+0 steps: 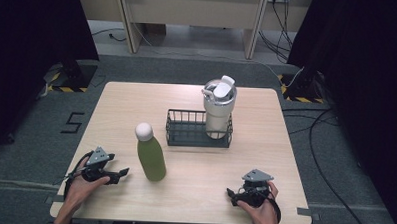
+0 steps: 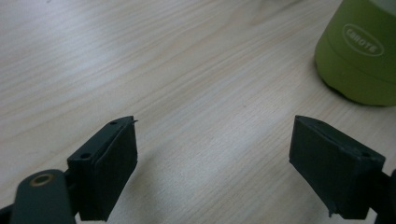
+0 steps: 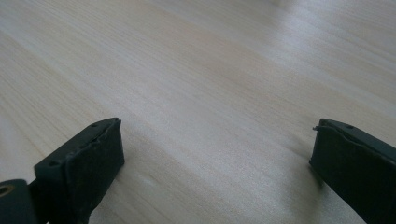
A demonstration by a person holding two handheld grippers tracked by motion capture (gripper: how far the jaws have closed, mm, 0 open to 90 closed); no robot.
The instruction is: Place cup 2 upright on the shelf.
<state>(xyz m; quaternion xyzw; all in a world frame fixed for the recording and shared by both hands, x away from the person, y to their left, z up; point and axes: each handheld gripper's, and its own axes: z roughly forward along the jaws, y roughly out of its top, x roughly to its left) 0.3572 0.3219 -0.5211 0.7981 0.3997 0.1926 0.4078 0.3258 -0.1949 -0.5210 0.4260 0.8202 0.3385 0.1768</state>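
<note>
The pale wooden table (image 1: 194, 162) carries everything, its bare grain running under both pairs of jaws in the two gripper views. On its far half, well beyond either gripper, sits a dark wire basket (image 1: 186, 127), and in the basket's right end stands a cream tumbler (image 1: 217, 112) with a flip lid, upright; no writing on it can be read. Nearer the person stands the green bottle (image 1: 151, 158) with its round white cap, upright on the table, just ahead and to the right of the left gripper's jaws. In the left gripper view the bottle's base (image 2: 362, 56) shows at the upper right, apart from the right-hand jaw, and bears a white oval label reading "CAROTE". The left gripper (image 1: 118, 173), held in the person's left hand (image 1: 81, 185), points toward the bottle; its jaws stand apart with bare table between them and nothing clamped. The right gripper (image 1: 233, 195), in the right hand (image 1: 260, 206) near the table's front right, lies well apart from the bottle; its jaws are also spread wide over bare wood, gripping nothing.
</note>
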